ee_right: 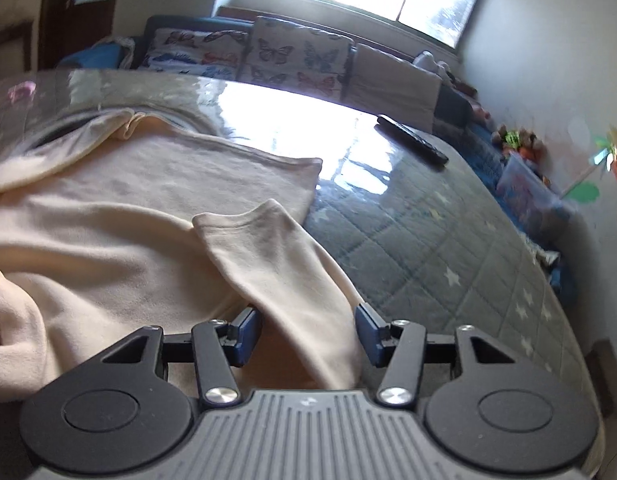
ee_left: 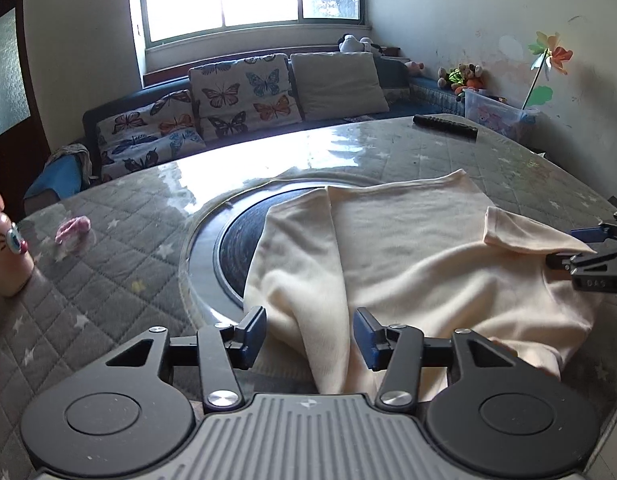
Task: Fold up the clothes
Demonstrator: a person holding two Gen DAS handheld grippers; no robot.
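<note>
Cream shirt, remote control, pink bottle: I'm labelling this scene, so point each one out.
cream shirt [ee_left: 408, 248]: left wrist view, middle of the body panel.
remote control [ee_left: 446, 126]: left wrist view, centre of its top face.
pink bottle [ee_left: 6, 256]: left wrist view, its side.

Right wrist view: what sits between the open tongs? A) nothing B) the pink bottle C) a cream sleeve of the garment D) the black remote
C: the cream sleeve runs down between the open right tongs, while the black remote lies far off on the table.
</note>
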